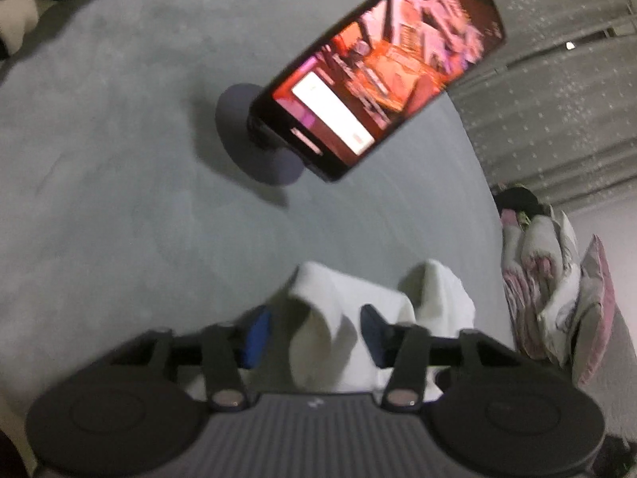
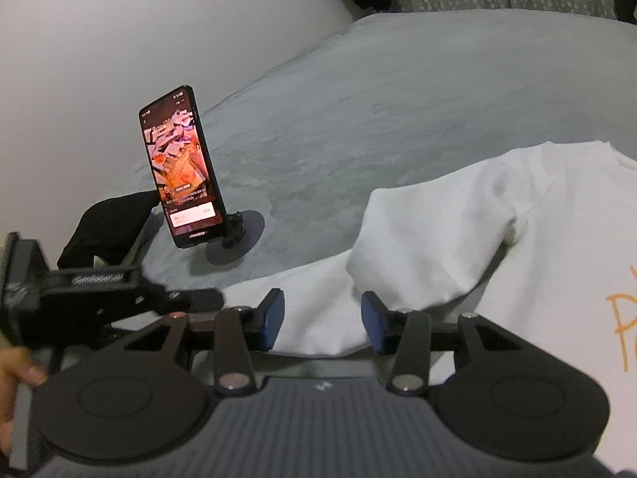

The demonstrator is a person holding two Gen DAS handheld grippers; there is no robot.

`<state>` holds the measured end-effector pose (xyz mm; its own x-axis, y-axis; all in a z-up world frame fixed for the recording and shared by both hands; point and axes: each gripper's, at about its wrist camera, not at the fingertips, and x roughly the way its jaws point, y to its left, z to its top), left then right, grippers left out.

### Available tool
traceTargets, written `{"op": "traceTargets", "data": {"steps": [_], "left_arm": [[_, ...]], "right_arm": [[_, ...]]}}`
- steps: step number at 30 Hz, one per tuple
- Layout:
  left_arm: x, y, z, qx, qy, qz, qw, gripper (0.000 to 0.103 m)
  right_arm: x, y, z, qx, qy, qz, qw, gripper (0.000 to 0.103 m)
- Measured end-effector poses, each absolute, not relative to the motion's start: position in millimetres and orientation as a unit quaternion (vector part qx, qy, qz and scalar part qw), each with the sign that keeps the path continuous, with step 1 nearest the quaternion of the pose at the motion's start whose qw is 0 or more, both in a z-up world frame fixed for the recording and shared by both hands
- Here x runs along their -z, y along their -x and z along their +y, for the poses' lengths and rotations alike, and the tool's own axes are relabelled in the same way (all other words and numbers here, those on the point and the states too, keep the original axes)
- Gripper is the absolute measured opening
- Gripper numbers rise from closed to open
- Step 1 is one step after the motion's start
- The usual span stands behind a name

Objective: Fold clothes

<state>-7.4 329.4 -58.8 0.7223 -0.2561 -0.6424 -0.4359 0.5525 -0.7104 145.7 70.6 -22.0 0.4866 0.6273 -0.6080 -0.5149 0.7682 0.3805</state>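
From my left wrist camera, the left tongs (image 1: 314,336) stand released, their blue pads spread, with a bunched fold of the white garment (image 1: 342,318) lying between them; I cannot tell whether either pad touches the cloth, as this view is blurred. The garment lies on the grey bed (image 1: 119,179) at 6 o'clock in the frame. At 12 to 1 o'clock a lit phone (image 1: 378,63) stands tilted on a round dark stand (image 1: 239,119), well apart from the garment. At 3 to 4 o'clock, off the bed edge, I see a heap of pink and white patterned bedding (image 1: 557,298); its contents are hard to make out.

From my right wrist camera, the right tongs (image 2: 322,324) are also released, pads spread over the near hem of the white garment (image 2: 497,231). The garment runs from 6 o'clock out to 3 o'clock, where it is cut off by the frame; part of an orange print (image 2: 621,326) shows there, unreadable. The phone (image 2: 181,167) stands at 10 o'clock. The left tongs' body (image 2: 79,294) enters at 9 o'clock with a hand (image 2: 12,382) partly visible below it. A black item (image 2: 107,227) lies behind, unidentifiable.
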Motion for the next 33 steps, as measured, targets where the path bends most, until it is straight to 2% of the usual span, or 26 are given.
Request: {"op": "traceTargets", "data": {"steps": [1,4,11,17,22,27,32,33], "left_arm": [[55.3,7.9,325.6,-0.064,0.450,0.359,0.815,0.005],[43.3,10.7,313.6,-0.086,0.386,0.328,0.858,0.004],[-14.8,44.6,291.1,-0.135,0.209,0.176,0.952,0.004],[-35.0,52.5,293.6,-0.145,0.177,0.136,0.964,0.004],[-50.7,47.5,293.7,-0.136,0.184,0.123,0.966,0.004],[-67.0,32.5,279.4,-0.114,0.186,0.110,0.970,0.004],[-90.2,17.8,253.5,-0.079,0.179,0.089,0.976,0.004],[-95.1,13.8,247.9,-0.070,0.179,0.086,0.978,0.004]], "right_arm": [[20.7,-145.4,69.2,-0.329,-0.072,0.379,0.862,0.047],[16.7,-144.6,65.0,-0.316,-0.067,0.369,0.871,0.047],[13.6,-162.4,50.3,-0.254,-0.071,0.341,0.902,0.047],[33.5,-190.5,59.8,-0.223,-0.087,0.347,0.907,0.047],[62.8,-214.7,92.8,-0.230,-0.098,0.380,0.890,0.039],[70.2,-232.4,123.0,-0.267,-0.125,0.385,0.875,0.039],[58.2,-237.9,107.2,-0.280,-0.162,0.386,0.864,0.039],[55.8,-237.1,97.0,-0.281,-0.176,0.385,0.862,0.042]]}}
